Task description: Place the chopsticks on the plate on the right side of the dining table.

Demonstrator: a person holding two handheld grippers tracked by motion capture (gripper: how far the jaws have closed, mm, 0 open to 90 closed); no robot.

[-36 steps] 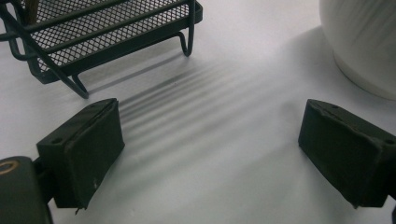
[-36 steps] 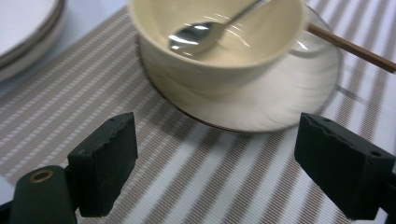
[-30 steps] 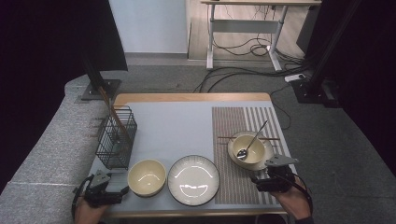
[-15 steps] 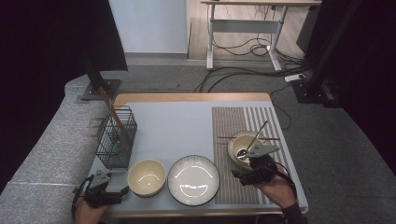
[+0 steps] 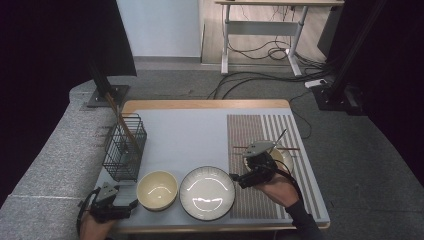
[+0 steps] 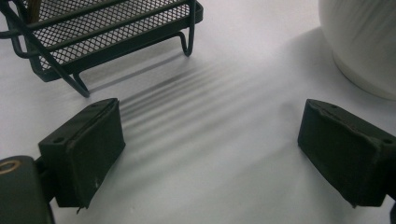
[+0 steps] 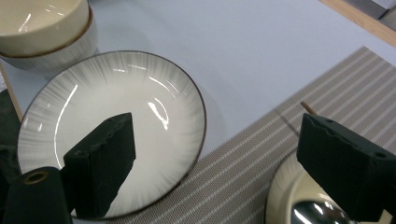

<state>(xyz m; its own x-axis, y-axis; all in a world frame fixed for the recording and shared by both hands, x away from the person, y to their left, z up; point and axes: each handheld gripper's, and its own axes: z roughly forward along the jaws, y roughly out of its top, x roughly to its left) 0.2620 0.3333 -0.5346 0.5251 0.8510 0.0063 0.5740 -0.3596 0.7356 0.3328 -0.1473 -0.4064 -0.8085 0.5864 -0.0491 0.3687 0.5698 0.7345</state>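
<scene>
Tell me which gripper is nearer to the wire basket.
Left. The left gripper sits at the table's near edge just below the wire basket; the right gripper hovers far across, past the plate.

Even overhead light falls on the pale counter (image 5: pixel 200 135), while the room's sides in the high view sink into near black. Glare streaks curve across the plate (image 5: pixel 207 193) and the cream bowl (image 5: pixel 157 190). In the left gripper view the wire basket (image 6: pixel 102 28) casts soft striped shadows. Close-up jaws look slightly soft; the high view is grainy.
</scene>
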